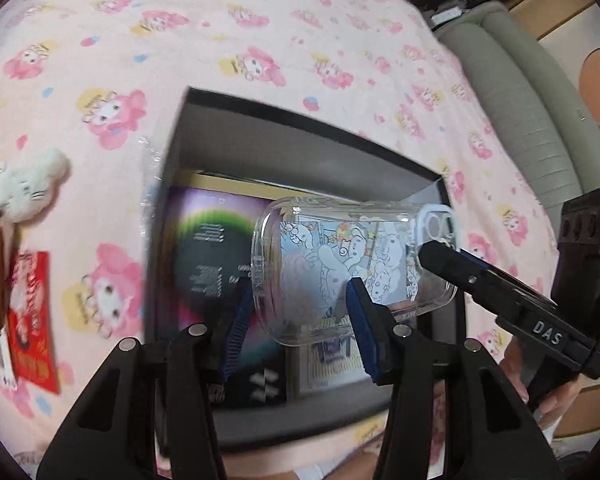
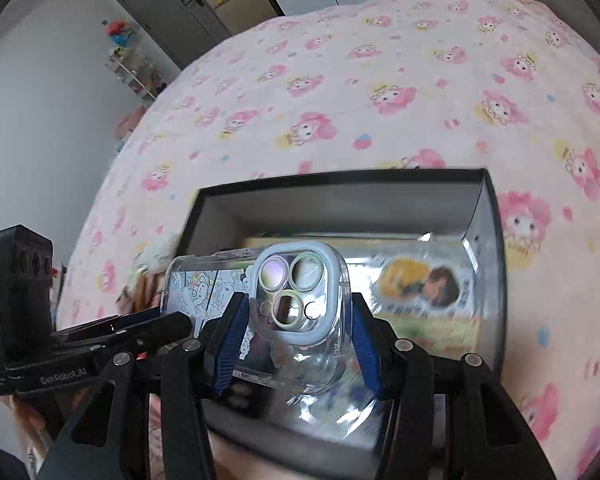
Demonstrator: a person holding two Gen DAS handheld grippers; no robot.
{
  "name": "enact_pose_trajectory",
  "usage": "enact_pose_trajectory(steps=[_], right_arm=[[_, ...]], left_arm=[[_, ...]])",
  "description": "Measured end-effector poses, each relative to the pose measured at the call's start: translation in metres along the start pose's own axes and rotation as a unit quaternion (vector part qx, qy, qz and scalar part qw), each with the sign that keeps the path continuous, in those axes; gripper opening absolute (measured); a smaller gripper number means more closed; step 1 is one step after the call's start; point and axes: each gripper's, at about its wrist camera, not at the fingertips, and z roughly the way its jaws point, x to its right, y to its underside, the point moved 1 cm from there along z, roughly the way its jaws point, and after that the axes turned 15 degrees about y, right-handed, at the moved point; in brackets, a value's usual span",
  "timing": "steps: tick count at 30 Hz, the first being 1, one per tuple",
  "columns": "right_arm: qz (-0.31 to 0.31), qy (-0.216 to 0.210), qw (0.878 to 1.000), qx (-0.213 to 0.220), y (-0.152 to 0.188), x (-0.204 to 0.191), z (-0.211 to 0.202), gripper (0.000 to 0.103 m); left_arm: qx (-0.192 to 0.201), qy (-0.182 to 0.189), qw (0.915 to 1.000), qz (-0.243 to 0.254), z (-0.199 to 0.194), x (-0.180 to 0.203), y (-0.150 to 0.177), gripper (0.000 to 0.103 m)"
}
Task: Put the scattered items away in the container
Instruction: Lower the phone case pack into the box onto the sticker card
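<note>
Clear phone case (image 1: 356, 256), cartoon print inside, hangs over the open dark box (image 1: 300, 148) on the pink bedspread (image 1: 180, 40). Left gripper (image 1: 296, 312) clamps one end, right gripper (image 2: 298, 336) clamps the camera end. Booklets (image 1: 212, 256) lie inside the box. At the bedspread's left edge, a white plush charm (image 1: 32, 184) and a red card (image 1: 34, 320).

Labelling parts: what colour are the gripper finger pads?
Blue, ribbed pads; clearest in the right wrist view.
</note>
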Motion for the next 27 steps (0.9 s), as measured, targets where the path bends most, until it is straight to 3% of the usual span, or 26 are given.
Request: enact_pose_trajectory(steps=[5, 9, 17, 23, 27], right_arm=[[0.03, -0.004, 0.998, -0.058, 0.013, 0.023, 0.038, 0.046], [0.021, 0.023, 0.998, -0.059, 0.01, 0.022, 0.048, 0.046], [0.012, 0.042, 0.995, -0.087, 0.015, 0.017, 0.065, 0.048], [0.009, 0.059, 0.996, -0.069, 0.013, 0.017, 0.06, 0.047], [-0.031, 0.114, 0.993, -0.018, 0.014, 0.006, 0.042, 0.047]], left_arm=[[-0.03, -0.01, 0.9995, -0.002, 0.037, -0.01, -0.007, 0.048], [-0.041, -0.005, 0.9991, -0.01, 0.056, -0.015, -0.011, 0.05], [-0.052, -0.03, 0.9981, -0.014, 0.068, -0.019, -0.011, 0.051], [-0.05, -0.038, 0.9979, -0.015, 0.063, -0.019, -0.006, 0.051], [-0.04, -0.04, 0.9982, -0.02, 0.058, -0.022, -0.005, 0.051]])
